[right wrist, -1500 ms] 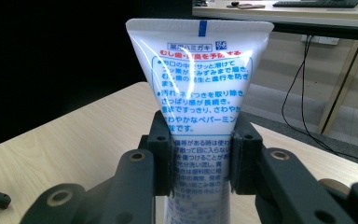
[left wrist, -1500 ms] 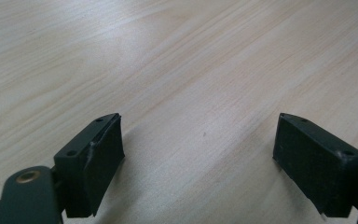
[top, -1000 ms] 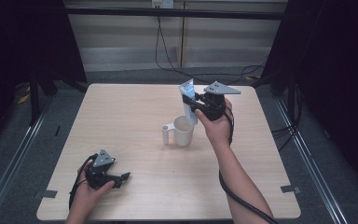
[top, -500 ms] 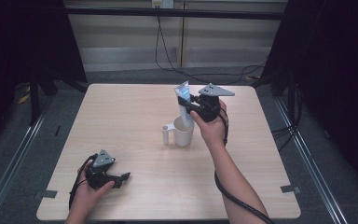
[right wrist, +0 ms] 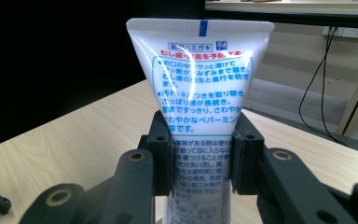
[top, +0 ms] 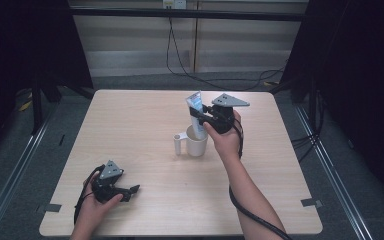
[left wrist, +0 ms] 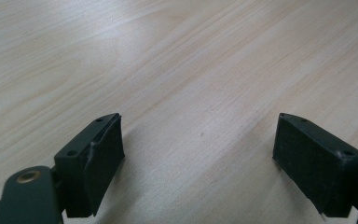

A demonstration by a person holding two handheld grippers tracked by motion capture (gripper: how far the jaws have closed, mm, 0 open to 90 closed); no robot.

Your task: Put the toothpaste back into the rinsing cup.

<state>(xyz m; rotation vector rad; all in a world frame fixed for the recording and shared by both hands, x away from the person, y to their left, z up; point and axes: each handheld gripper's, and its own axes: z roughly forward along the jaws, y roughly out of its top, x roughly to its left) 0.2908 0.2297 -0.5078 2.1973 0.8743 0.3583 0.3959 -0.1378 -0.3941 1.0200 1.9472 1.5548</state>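
**Tube held upright over the mug**

Right gripper (top: 203, 119) pinches a white toothpaste tube (top: 195, 111) around its middle — in the right gripper view the two black jaws press in on both sides of the tube (right wrist: 199, 88), whose flat crimped end points up and whose face carries blue and red printed text. Seen from the high view, the tube stands nearly upright above a white mug (top: 195, 141) near the middle of the table (top: 130, 125), and its lower end appears to dip into the mug's mouth, though the hand hides the exact spot. The mug's handle points to the left.

Over at the near left corner, the left gripper (top: 129, 190) rests low on the wood in the person's left hand (top: 97, 207), well apart from the mug. Its jaws stand spread wide with nothing between them — the left gripper view has bare pale woodgrain in the gap (left wrist: 200, 154).
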